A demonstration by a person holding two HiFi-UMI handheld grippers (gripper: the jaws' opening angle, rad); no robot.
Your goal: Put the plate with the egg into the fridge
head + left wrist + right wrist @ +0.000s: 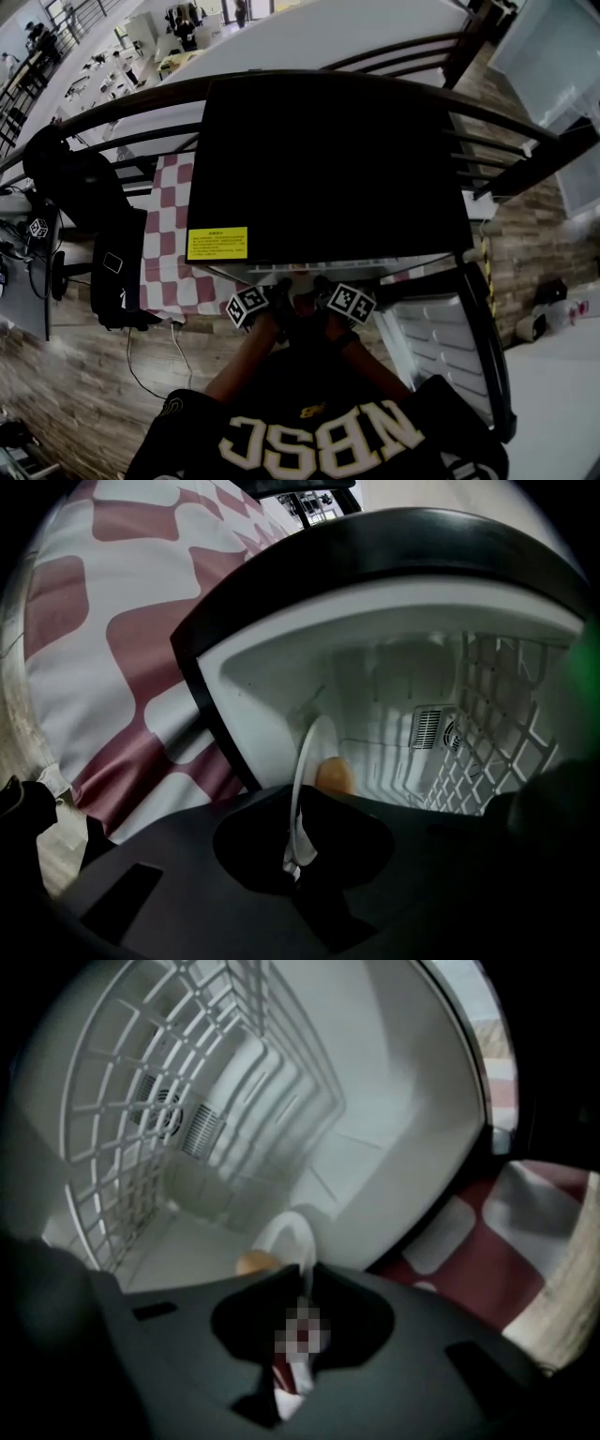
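1. The fridge (328, 159) is a black cabinet seen from above. It stands on the red-and-white checked cloth (169, 244) that covers the tabletop. Its door (441, 323) is swung open at the person's right, and a yellow label (217, 243) sits on its top near the front left corner.
2. The left gripper (298, 841) has its jaws clamped on the rim of the plate (314, 747).
3. The right gripper (302, 1321) has its jaws closed on the opposite rim of the same plate.
4. The plate is white and is carried between the two grippers, inside the fridge's white compartment, past the door frame. Whether it touches the compartment floor cannot be told.
5. The egg (335, 775) is brownish and lies on the plate.
6. The wire rack (506, 714) is white and lies on the egg's side of the plate, apart from it. A vent grille (431, 728) is set in the back wall.
7. In the head view both grippers sit side by side at the fridge's open front.
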